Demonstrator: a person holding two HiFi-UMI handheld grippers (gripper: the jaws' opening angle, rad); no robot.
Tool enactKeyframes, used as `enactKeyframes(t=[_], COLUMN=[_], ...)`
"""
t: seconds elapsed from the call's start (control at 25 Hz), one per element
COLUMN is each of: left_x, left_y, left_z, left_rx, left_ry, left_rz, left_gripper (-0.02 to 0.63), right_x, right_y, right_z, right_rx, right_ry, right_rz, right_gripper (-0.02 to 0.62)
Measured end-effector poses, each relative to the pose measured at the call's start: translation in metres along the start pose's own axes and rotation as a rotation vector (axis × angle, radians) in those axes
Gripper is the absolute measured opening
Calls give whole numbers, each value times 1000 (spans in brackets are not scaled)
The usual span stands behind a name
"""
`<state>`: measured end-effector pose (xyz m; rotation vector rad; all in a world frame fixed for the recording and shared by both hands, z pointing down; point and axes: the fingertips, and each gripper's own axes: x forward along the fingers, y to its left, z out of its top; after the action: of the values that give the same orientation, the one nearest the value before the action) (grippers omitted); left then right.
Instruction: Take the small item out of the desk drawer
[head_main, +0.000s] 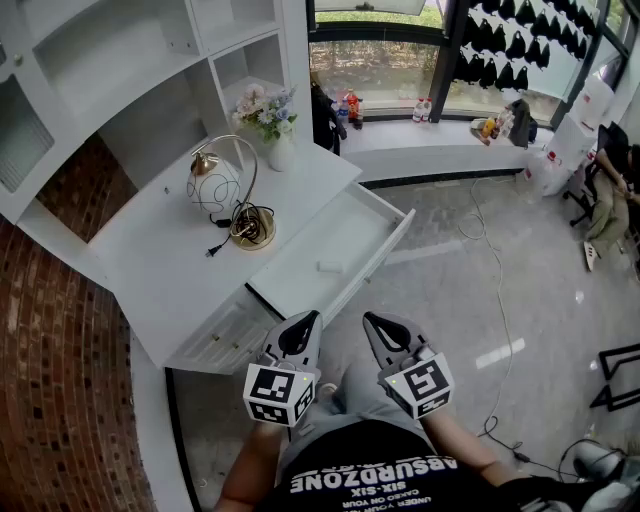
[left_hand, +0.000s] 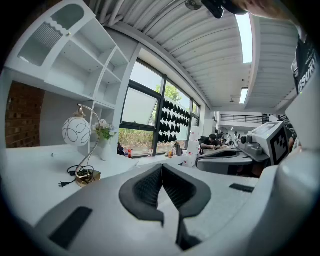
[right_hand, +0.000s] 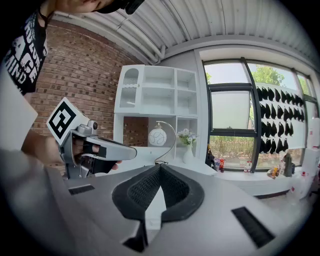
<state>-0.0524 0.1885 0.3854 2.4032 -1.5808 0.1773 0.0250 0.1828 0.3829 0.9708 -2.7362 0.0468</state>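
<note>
Both grippers were shut and empty, held short of the open drawer.
The left gripper (left_hand: 162, 166) and right gripper (right_hand: 159, 166) were side by side in front of the person's chest, each with its jaws closed tip to tip on nothing. The drawer (head_main: 388, 240) of the white desk (head_main: 150, 235) stood pulled out beyond them. The small white item (head_main: 330, 267) lay on the drawer's floor toward its front, well apart from both grippers. A lamp (head_main: 214, 183) and a vase (head_main: 281, 150) of flowers stood on the desk top.
</note>
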Motion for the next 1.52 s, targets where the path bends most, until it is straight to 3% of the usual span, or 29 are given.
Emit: enactKeyframes(t=[0.52, 0.68, 0.88, 1.16, 1.52], left_x=[17, 29, 49, 84, 129], left_y=[21, 29, 39, 50, 71], left_z=[0, 11, 24, 31, 26], left_rx=[11, 45, 142, 251, 253], left_ry=[14, 7, 17, 77, 144], left_rz=[11, -14, -40, -86, -142], left_gripper=[10, 171, 253, 275, 275], right_x=[7, 17, 34, 58, 93], right_y=[-18, -31, -48, -76, -111], right_z=[-3, -6, -5, -7, -5], right_rx=[13, 30, 43, 61, 80], right_ry=[-8, 11, 15, 33, 45], right_rz=[-18, -27, -29, -34, -24], right_gripper=[-3, -2, -2, -2, -2])
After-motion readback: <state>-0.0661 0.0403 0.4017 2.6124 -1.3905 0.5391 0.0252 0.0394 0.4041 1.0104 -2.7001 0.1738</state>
